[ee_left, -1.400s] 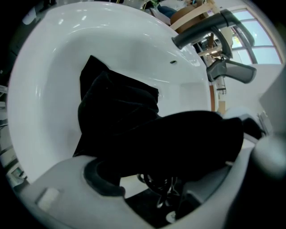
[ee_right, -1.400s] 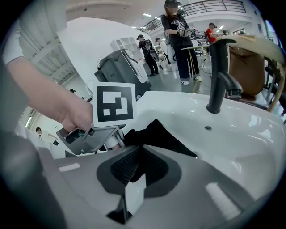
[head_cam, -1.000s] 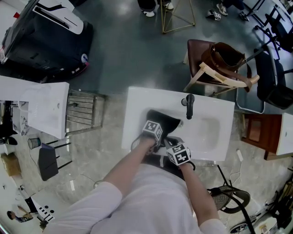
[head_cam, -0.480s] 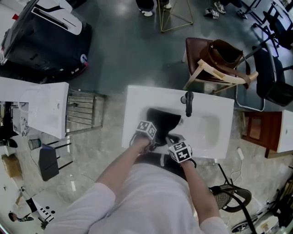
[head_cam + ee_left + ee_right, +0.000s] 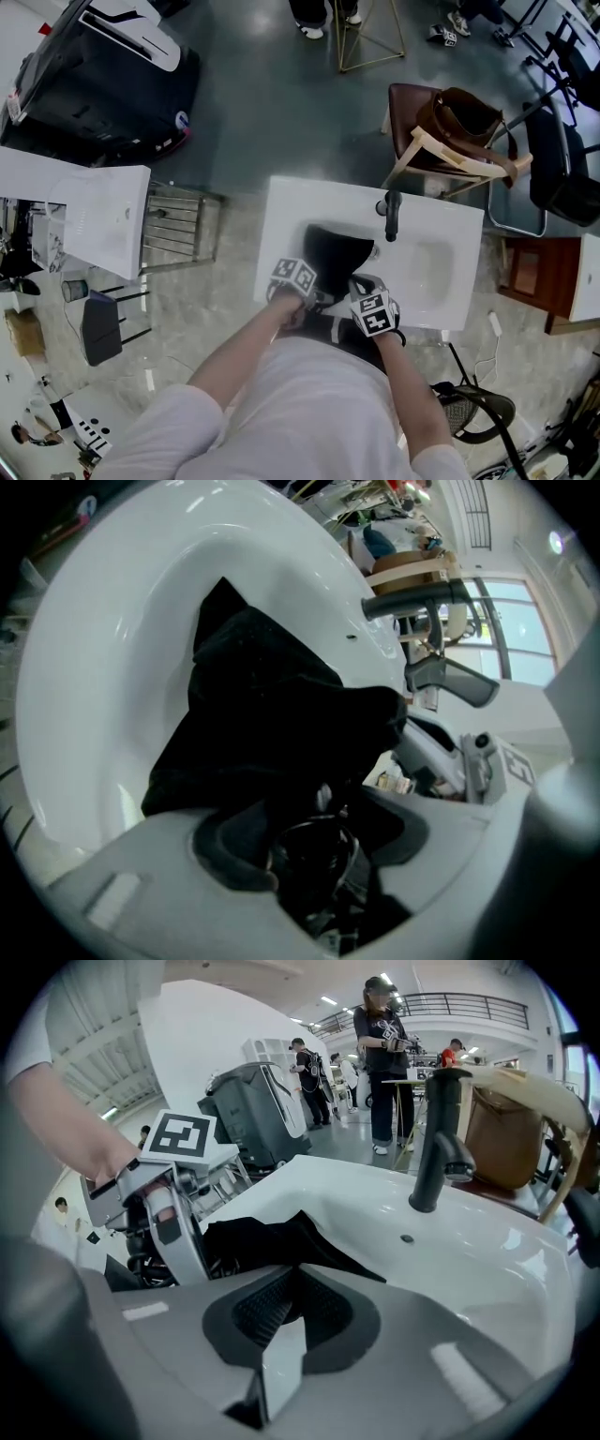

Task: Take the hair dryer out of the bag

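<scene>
A black fabric bag (image 5: 335, 255) lies crumpled in the white sink basin (image 5: 441, 272). My left gripper (image 5: 305, 292) is at the bag's near edge. In the left gripper view its jaws (image 5: 309, 841) hold a glossy black rounded part of the hair dryer (image 5: 314, 860), just clear of the bag (image 5: 272, 705). The rest of the dryer is hidden. My right gripper (image 5: 361, 292) is beside it, to the right. In the right gripper view its pads (image 5: 258, 1312) meet, and the bag's edge (image 5: 272, 1237) runs into them.
A black faucet (image 5: 391, 216) stands on the basin's far rim. Beyond it is a wooden chair holding a brown bag (image 5: 461, 117). A metal rack (image 5: 173, 230) and a white cabinet (image 5: 80, 216) stand to the left. People (image 5: 384, 1044) stand farther off.
My left gripper has drawn back from inside the bag toward the near rim and risen, with the black dryer part between its jaws. The right gripper has barely moved.
</scene>
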The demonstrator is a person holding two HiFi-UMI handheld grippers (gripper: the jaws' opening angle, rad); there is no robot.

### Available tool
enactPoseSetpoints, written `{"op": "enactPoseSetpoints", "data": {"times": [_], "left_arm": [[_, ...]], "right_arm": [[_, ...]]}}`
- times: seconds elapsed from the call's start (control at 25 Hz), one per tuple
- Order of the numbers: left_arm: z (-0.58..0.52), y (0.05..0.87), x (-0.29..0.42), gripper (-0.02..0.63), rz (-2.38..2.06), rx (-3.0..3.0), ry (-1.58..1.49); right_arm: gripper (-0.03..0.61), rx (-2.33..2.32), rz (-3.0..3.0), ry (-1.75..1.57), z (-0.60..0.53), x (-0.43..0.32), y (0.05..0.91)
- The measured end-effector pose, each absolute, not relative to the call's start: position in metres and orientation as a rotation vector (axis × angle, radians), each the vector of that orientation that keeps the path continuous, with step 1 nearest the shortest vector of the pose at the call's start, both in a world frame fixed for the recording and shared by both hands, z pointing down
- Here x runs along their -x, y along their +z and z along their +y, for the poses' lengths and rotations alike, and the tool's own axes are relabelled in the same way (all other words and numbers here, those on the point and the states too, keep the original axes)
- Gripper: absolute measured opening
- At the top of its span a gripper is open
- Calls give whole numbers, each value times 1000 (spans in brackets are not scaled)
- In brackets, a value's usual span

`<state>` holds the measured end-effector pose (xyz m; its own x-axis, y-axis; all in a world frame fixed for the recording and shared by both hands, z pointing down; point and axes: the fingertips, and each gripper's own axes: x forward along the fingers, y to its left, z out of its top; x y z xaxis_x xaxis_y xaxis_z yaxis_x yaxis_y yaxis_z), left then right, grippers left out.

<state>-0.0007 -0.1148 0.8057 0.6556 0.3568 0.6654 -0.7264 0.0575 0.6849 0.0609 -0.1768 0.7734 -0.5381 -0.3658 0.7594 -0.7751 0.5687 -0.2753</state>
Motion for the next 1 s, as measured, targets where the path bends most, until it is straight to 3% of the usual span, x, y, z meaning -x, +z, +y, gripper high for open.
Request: {"op": "enactPoseSetpoints", "data": {"times": [0.64,0.84,1.0], "left_arm": [[-108,747,-4,241,-395,-1262,571],[-97,732,-8,241,-373,-1263,515],[-87,723,-3,242,-393,-1282,512]], "right_arm": [[23,-960,-2131,594,-170,-74,756],[78,-949,-2213,600,-167,-66,744],[44,-915,-2201,591,-160,-63,743]]}}
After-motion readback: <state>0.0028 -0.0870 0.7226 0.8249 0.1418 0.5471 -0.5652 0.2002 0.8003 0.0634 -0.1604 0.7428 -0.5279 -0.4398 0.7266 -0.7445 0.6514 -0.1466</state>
